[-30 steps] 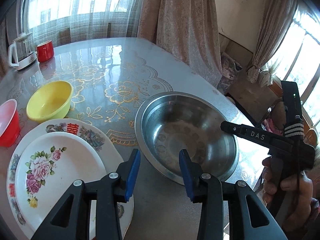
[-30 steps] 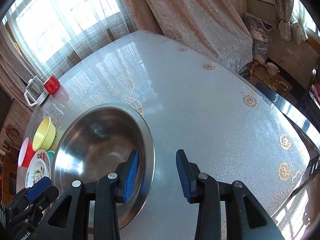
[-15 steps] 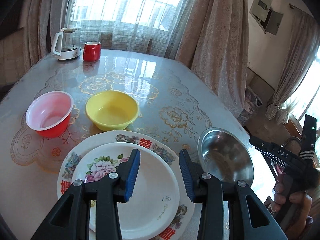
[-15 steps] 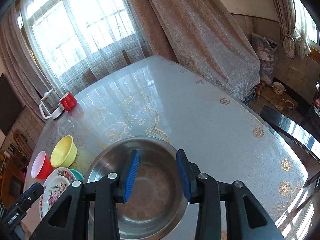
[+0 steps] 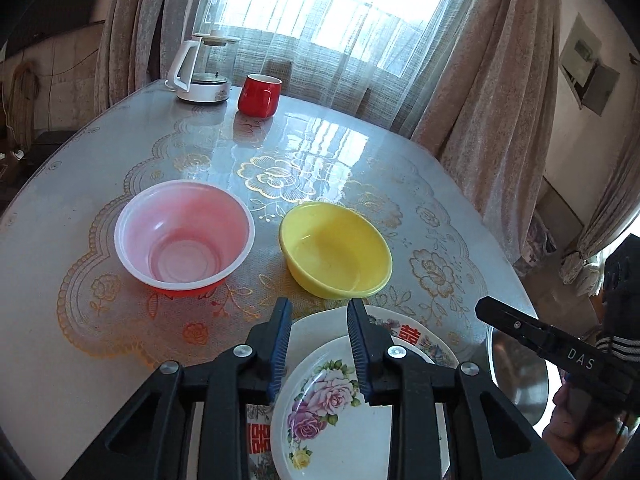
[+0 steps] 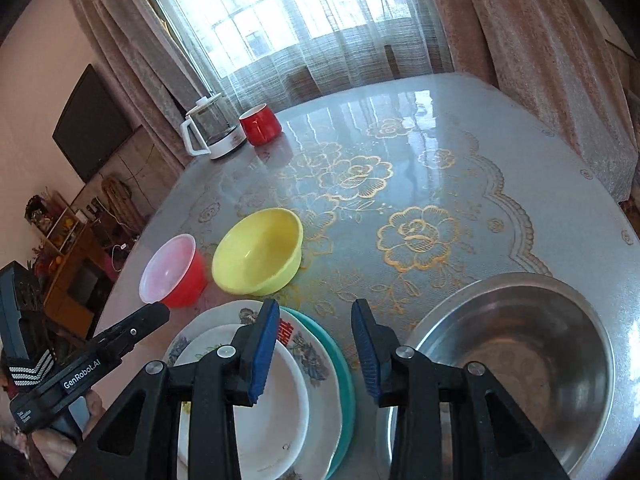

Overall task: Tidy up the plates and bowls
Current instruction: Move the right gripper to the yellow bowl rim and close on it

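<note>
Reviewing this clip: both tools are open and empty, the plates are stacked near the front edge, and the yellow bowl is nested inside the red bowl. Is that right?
Not quite. The yellow bowl is not nested: it stands on the table beside the red bowl, apart from it, as the left wrist view shows. The rest holds: the left tool and right tool are open and empty, and the plates are stacked.

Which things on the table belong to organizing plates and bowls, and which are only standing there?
Belong:
red bowl
yellow bowl
steel bowl
stack of plates

Only standing there:
kettle
red mug
</note>
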Available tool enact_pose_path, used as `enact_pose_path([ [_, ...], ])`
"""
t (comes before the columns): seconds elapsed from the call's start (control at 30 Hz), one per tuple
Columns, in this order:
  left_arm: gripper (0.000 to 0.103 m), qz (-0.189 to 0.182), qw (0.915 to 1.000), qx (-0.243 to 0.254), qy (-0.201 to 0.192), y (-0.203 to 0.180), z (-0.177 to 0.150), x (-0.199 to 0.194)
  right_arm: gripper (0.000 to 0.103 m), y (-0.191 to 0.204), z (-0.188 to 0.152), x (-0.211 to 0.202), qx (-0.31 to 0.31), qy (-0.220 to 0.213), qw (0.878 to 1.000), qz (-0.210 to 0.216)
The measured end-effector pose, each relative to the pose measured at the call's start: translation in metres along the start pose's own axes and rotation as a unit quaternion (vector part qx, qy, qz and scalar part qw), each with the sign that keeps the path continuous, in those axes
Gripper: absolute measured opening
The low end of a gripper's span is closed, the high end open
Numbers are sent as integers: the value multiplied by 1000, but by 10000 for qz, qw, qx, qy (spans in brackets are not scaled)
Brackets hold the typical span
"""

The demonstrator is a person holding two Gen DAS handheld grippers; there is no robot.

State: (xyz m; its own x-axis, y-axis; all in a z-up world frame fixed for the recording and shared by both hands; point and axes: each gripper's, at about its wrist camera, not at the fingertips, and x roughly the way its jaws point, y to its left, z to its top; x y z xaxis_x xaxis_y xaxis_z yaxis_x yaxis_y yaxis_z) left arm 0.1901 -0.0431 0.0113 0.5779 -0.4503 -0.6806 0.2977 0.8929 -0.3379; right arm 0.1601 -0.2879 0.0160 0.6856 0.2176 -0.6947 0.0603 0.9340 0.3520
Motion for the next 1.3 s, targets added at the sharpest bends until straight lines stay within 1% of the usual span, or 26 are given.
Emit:
enact_pose_path([
  [0.07,22,28,10000,-47,67,3,4,8,31,8,6,17,-14,129,9999,40],
  [0.1,21,11,9999,-88,107,5,6,12,28,12,9,25,-5,197,9998,81],
  [0.3,21,-27,9991,-207,367,9,20,40,27,14,24,66,219,525,9983,123],
  [0.37,21,35,9988,-256,424,11,22,47,28,13,29,77,282,598,9978,35],
  [0.47,23,0,9981,-352,507,15,26,57,28,10,36,91,412,684,9968,-39],
  [0.53,23,27,9981,-305,540,14,27,63,28,9,39,99,449,717,9964,-9],
  [0.6,23,89,9978,-292,583,14,27,70,28,9,41,108,474,771,9959,-86],
  [0.67,25,42,9976,-323,611,14,28,75,26,8,41,117,511,844,9951,-87],
  [0.77,24,18,9977,-209,649,10,30,80,14,10,40,121,396,822,9958,-55],
  [0.8,24,48,9978,-161,639,8,29,80,13,13,40,120,310,797,9963,-85],
  [0.87,24,26,9981,-124,610,7,29,82,13,17,39,118,151,727,9970,-198],
  [0.93,24,-122,9978,-215,621,9,29,81,13,17,38,115,98,672,9974,-248],
  [1.0,24,-151,9983,-111,556,5,28,76,13,13,38,111,197,658,9974,-194],
  [1.1,24,-105,9990,43,428,-5,26,66,13,13,40,101,202,517,9984,-128],
  [1.2,24,-145,9994,110,294,-12,27,55,13,13,38,89,226,409,9988,-112],
  [1.3,24,-243,9992,306,105,-23,23,40,13,10,34,74,295,289,9991,-61],
])
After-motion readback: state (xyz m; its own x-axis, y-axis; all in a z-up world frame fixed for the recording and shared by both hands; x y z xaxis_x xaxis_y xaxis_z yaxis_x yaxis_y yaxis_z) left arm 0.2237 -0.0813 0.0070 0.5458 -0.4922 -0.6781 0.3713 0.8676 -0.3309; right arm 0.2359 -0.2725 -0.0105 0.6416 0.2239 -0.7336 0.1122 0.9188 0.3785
